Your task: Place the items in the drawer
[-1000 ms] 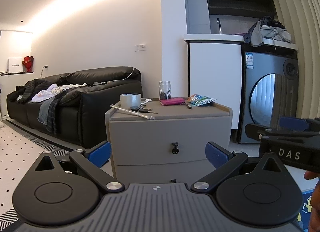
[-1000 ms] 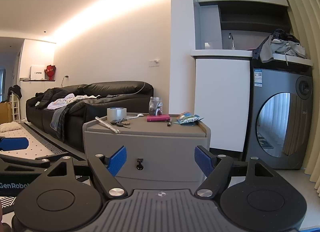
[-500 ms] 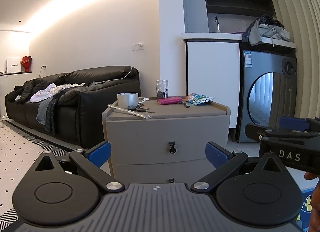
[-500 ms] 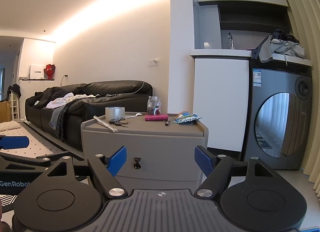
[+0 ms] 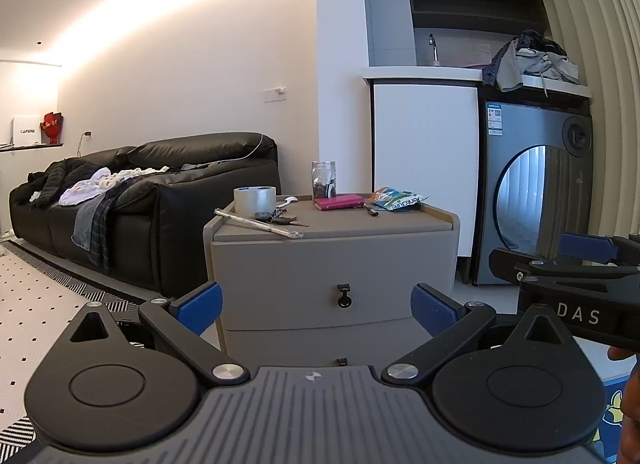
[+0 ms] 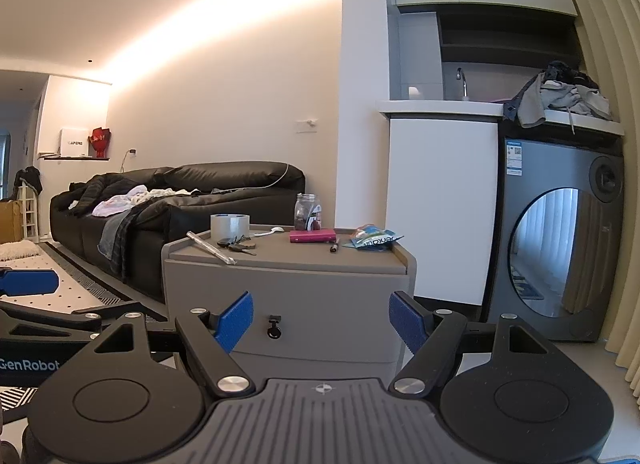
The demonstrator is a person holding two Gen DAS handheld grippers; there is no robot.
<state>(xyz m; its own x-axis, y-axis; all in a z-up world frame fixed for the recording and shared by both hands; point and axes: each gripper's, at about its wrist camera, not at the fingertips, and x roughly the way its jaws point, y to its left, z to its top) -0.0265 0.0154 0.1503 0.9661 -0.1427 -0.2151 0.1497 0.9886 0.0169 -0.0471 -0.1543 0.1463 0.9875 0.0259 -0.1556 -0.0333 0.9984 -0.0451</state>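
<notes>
A grey cabinet (image 5: 280, 264) (image 6: 340, 288) stands ahead with its top drawer closed and a black pull knob (image 5: 344, 298) (image 6: 274, 328) on the front. On its top lie a tape roll (image 5: 255, 200) (image 6: 230, 224), a clear tube (image 5: 256, 222), keys (image 5: 280, 219) (image 6: 236, 244), a glass jar (image 5: 324, 179) (image 6: 307, 211), a pink wallet (image 5: 339, 202) (image 6: 313, 235), a pen (image 5: 370, 211) and a blue snack bag (image 5: 398, 200) (image 6: 374, 241). My left gripper (image 5: 316, 306) and right gripper (image 6: 321, 322) both hang open and empty, short of the drawer front.
A black sofa (image 5: 160, 200) with clothes on it runs along the wall at left. A white counter (image 5: 424, 168) and a grey washing machine (image 5: 532, 192) stand behind the cabinet at right. A patterned rug (image 5: 40, 304) covers the floor at left.
Both grippers have drifted slightly closer to the cabinet, which has shifted a little left in both views. The jaws stay open.
</notes>
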